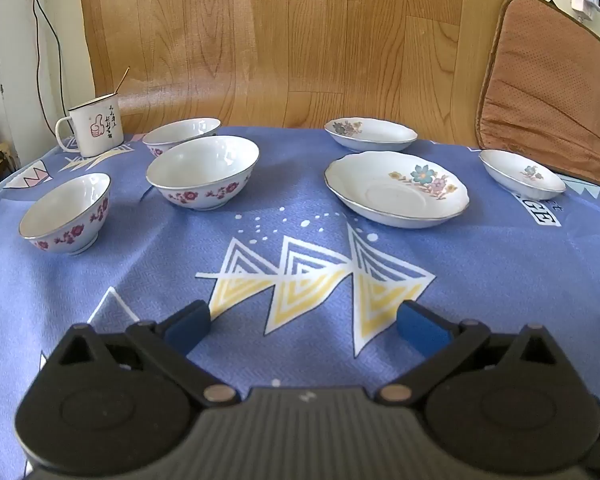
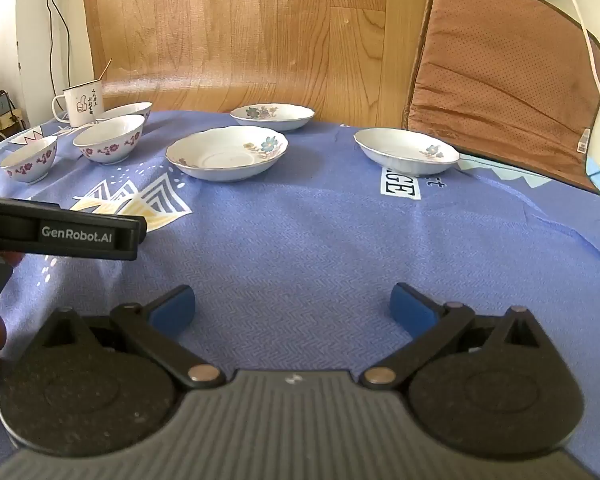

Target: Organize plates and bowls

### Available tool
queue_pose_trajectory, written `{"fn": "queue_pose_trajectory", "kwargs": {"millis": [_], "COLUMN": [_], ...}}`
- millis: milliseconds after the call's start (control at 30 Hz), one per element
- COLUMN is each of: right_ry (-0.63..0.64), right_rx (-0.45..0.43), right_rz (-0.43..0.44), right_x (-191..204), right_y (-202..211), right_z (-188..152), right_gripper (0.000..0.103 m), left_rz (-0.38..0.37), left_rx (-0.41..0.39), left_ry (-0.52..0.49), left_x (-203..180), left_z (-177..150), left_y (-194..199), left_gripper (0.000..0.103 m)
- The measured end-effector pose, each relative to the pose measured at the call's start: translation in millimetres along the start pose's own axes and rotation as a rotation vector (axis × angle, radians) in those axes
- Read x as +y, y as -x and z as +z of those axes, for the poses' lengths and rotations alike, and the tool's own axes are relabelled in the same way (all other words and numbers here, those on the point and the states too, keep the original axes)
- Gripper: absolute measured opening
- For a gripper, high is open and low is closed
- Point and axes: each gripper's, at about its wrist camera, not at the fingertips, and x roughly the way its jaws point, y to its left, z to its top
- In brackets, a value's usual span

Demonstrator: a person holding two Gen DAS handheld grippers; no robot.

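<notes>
Jaws gaping empty, both grippers [image 1: 304,320] [image 2: 292,306] are hovering over the blue-clothed surface [image 2: 320,240]; only the right view is showing the left gripper's body.

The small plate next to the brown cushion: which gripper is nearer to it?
Right. The right gripper faces the small plate almost directly; the left gripper sits further left.

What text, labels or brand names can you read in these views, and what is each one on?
"GenRobot.AI": on the side of the left gripper, right wrist view.
"GE": white patch printed on the blue tablecloth; its first letters are hidden behind the small plate.
Small letters ending in "t" above that patch: too small to read.
Handwritten characters beside a thumbs-up drawing on the white mug: too small to read.
</notes>
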Motion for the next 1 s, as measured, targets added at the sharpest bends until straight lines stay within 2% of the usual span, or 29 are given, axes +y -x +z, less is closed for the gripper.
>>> {"fn": "queue_pose_trajectory", "kwargs": {"millis": [433, 600, 700, 767, 900, 1000], "right_ry": [-0.006, -0.014, -0.016, -0.015, -0.013, -0.012], "right_rx": [0.003, 0.006, 0.006, 0.006, -0.02, -0.084], "right_rz": [-0.006, -0.018, -0.016, -0.017, -0.028, -0.035], "right_x": [-0.8, 1.0, 0.5, 0.8, 1.4, 3.1], "right_y": [-1.8, -0.3, -0.1, 0.3, 6.0, 12.4], "right_z": [0.5, -0.5, -0.2, -0.3, -0.6, 3.7], "right_gripper": [0.103, 0.103, 0.103, 0.103, 0.103, 0.103], "left_rz": [0.002, -0.07, -0.092, -0.093, -0.089, -0.028], "left_rx": [-0.002, 0.011, -0.003, -0.033, -0.15, -0.232], "left_ry": [0.0, -0.053, -0.033, -0.009, 0.021, 0.028], "left_x": [-1.9, 10.4, 16.3, 21.0, 34.0, 45.4], "left_z": [0.1, 0.0, -3.2, -3.2, -2.9, -2.5], "left_y": [1.9, 4.7, 9.3, 14.4, 30.2, 39.7], "left_gripper": [0.103, 0.103, 0.103, 0.103, 0.103, 0.103]}}
